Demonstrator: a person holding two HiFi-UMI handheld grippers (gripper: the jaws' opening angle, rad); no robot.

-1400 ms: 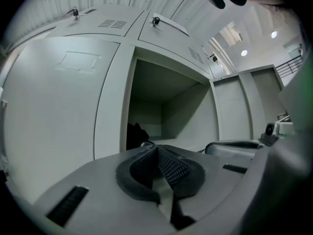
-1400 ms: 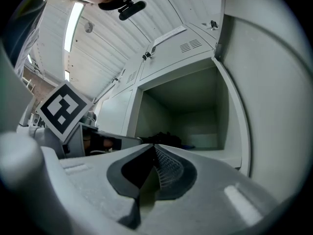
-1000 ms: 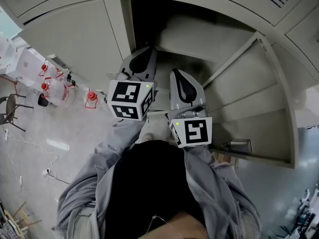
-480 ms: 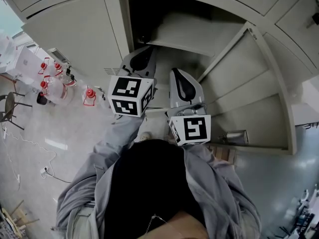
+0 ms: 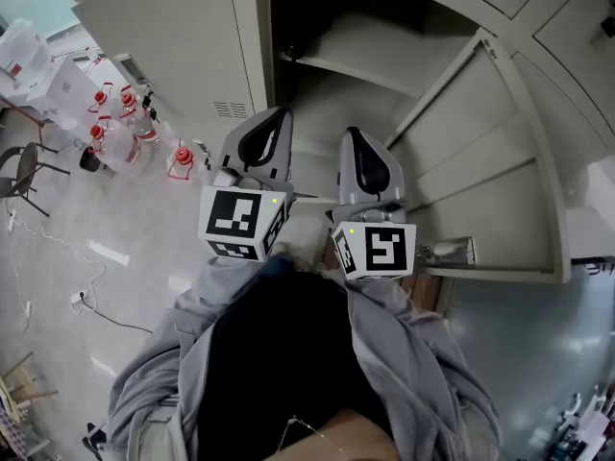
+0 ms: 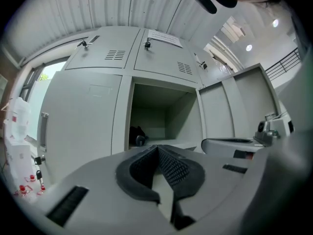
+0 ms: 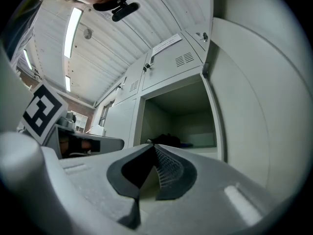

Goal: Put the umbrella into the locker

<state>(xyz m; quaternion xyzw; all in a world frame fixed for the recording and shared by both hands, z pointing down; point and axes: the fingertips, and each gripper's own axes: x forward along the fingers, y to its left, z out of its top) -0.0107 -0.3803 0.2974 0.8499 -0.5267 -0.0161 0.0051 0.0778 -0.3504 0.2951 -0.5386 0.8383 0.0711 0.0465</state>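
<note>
**Umbrella [image 6: 138,135] in the open locker [image 6: 149,111], both grippers shut and empty**

The locker stands open in front of the person. Its door [image 5: 500,171] is swung out to the right. Inside, on the shelf [image 6: 183,143], lies a small dark bundle. That is the umbrella. It sits at the left side of the shelf, close to the locker's left wall. Nothing is touching it.

The left gripper [image 5: 277,115] is held up near the person's body and points toward the locker. Its two fingers [image 6: 171,168] are pressed together at the tips. There is nothing between them.

The right gripper [image 5: 352,134] is just beside it, on the right. It points the same way. Its fingers [image 7: 168,170] are closed tight too, and they hold nothing. Both grippers are well apart from the umbrella.

Each gripper has a cube with black and white squares on it, at the end near the person. The left cube [image 5: 240,224] and the right cube [image 5: 377,250] sit just above the person's grey sleeves [image 5: 187,329].

On the floor [image 5: 144,257] to the far left stand clear bottles with red tops [image 5: 120,113]. A dark chair [image 5: 24,166] is near them, at the left edge.
</note>
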